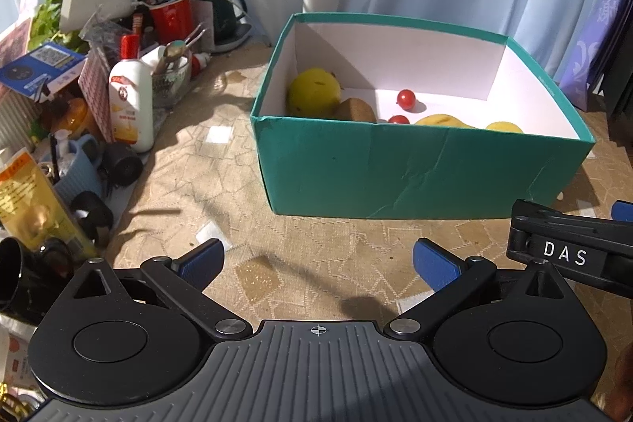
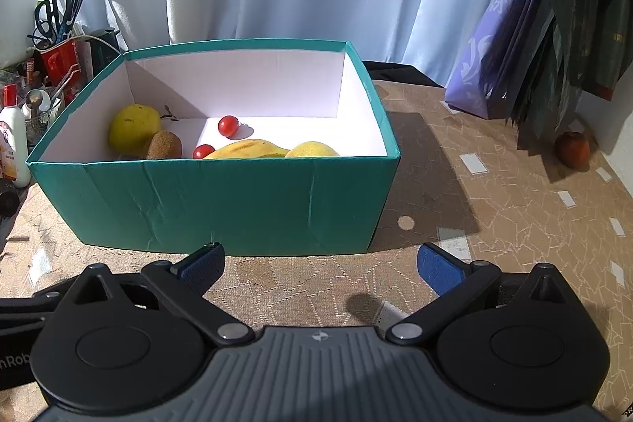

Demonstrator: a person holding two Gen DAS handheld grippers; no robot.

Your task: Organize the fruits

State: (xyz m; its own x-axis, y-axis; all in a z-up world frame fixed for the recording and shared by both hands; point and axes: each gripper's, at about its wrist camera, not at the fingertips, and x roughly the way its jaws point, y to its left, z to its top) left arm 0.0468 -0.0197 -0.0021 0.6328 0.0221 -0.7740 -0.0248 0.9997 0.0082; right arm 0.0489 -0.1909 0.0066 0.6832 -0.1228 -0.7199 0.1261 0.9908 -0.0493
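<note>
A teal box (image 1: 415,169) (image 2: 221,200) stands on the table ahead of both grippers. Inside lie a yellow round fruit (image 1: 313,91) (image 2: 133,127), a brown kiwi (image 1: 356,110) (image 2: 164,145), two cherry tomatoes (image 1: 406,99) (image 2: 228,125), a banana (image 1: 443,120) (image 2: 247,149) and another yellow fruit (image 1: 504,126) (image 2: 312,149). A red fruit (image 2: 573,149) sits on the table at the far right. My left gripper (image 1: 318,263) is open and empty, short of the box. My right gripper (image 2: 320,267) is open and empty, also short of the box; it shows in the left wrist view (image 1: 569,248).
Clutter lines the left edge: a white bottle (image 1: 131,105), a red cup with scissors and pens (image 1: 171,14), a glass with spoons (image 1: 171,82), black rolls (image 1: 93,212). Purple and dark bags (image 2: 514,38) stand at the back right. Curtains hang behind the table.
</note>
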